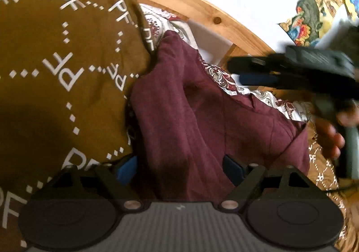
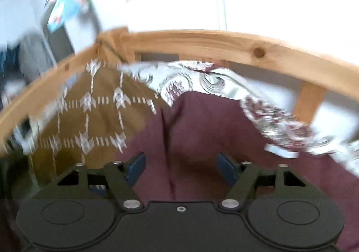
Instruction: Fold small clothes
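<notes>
A maroon garment (image 1: 202, 113) lies crumpled on a brown blanket (image 1: 56, 50) printed with white letters. My left gripper (image 1: 180, 169) is open, and the maroon cloth bunches up between its blue pads (image 1: 129, 169) without being pinched. In the left wrist view my right gripper (image 1: 237, 71) hangs blurred above the garment's right side, held by a hand (image 1: 329, 137), its fingers apart. In the blurred right wrist view the right gripper (image 2: 181, 169) is open over the maroon garment (image 2: 202, 122), with nothing gripped.
A wooden bed frame (image 1: 202, 9) (image 2: 224, 41) curves behind the cloth. A white sheet with a red pattern (image 1: 154, 21) (image 2: 202, 79) lies along the frame. A colourful printed cloth (image 1: 318, 5) sits beyond on the pale floor. The brown blanket (image 2: 94, 117) covers the left.
</notes>
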Motion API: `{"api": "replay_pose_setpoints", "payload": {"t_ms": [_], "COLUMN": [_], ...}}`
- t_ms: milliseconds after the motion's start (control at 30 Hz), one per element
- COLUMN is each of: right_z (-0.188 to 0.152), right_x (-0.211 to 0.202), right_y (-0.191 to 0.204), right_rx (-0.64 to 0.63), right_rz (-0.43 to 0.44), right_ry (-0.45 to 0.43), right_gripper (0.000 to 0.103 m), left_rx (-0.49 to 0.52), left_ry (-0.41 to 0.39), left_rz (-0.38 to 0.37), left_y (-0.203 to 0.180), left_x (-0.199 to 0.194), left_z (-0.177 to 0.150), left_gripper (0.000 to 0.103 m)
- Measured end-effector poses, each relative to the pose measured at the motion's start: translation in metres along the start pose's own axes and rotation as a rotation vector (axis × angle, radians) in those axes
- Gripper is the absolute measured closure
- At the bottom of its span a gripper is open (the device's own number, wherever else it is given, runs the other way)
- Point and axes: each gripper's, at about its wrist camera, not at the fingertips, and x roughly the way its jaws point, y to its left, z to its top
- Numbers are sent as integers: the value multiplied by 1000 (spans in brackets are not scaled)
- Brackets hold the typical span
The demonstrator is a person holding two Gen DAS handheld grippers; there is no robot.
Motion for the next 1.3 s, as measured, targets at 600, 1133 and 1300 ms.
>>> {"api": "replay_pose_setpoints", "payload": {"t_ms": [600,1133,1300], "right_z": [27,-8,-5], "right_x": [75,28,29], "right_y": [-4,-69,-67], "right_rx": [25,138,140], "right_rz": [167,107,100], "right_ry": [31,39,37], "right_gripper": [96,95,94], "left_rx": [47,-205,-190], "left_ry": [-50,-24,35], "left_rz": [-59,-425,-471], "left_y": [-5,29,26], "left_x": [9,10,20], "left_z": [-3,7,7], "left_gripper": [18,20,20]}}
